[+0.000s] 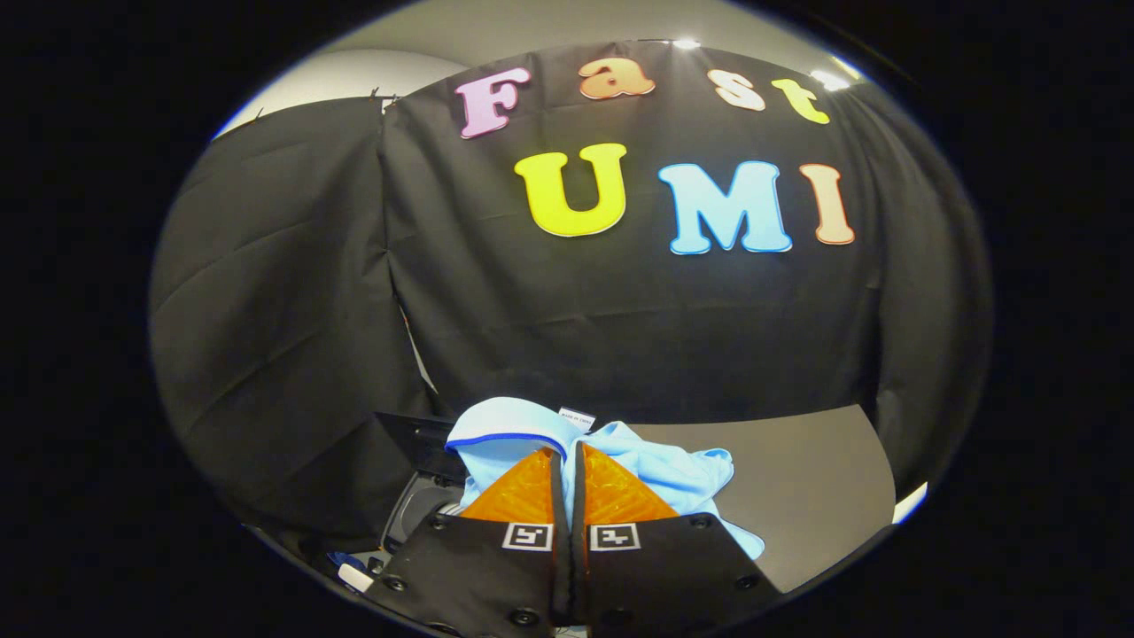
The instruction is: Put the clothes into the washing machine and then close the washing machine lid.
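Observation:
My gripper (567, 454) is shut on a light blue garment (656, 465) with a dark blue trim and a small white tag. The cloth bunches up around and beyond both fingers and hangs down on their right side, lifted above the table. Below and left of the fingers lies the washing machine (416, 514), a dark body with a round opening partly seen. Its raised lid (412, 439) shows as a dark panel just behind the cloth on the left.
A grey table top (815, 478) spreads out to the right of the fingers, up to the black cloth wall (620, 319) behind. A small white and blue item (354, 574) lies low on the left, beside the machine.

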A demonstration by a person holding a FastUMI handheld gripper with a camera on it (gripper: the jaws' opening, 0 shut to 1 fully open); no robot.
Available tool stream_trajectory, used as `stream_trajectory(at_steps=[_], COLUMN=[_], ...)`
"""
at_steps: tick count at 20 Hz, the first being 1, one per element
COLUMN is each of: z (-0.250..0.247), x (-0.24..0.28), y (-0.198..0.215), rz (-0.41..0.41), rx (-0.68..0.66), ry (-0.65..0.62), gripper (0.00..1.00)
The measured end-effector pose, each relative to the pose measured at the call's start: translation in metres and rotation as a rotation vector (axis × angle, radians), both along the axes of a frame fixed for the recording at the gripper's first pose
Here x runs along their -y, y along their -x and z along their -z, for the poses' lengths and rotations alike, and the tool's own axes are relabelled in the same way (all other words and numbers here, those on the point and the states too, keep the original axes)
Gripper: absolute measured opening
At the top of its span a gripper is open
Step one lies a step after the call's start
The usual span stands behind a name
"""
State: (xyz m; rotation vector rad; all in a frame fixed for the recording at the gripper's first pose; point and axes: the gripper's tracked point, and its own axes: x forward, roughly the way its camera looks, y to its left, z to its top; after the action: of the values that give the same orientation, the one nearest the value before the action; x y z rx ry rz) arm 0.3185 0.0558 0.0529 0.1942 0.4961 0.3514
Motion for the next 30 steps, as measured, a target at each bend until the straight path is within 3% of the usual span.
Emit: stream_trajectory(at_steps=[9,16,30], z=[-0.029,-0.035,0.063], x=[-0.100,-0.155,-0.215], y=[0.002,0.008,0.023], rz=[-0.165,-0.248,-0.291], rx=[0.028,0.024,-0.134], ry=[-0.024,-0.049,-0.052], gripper=[0.01,0.02,0.01])
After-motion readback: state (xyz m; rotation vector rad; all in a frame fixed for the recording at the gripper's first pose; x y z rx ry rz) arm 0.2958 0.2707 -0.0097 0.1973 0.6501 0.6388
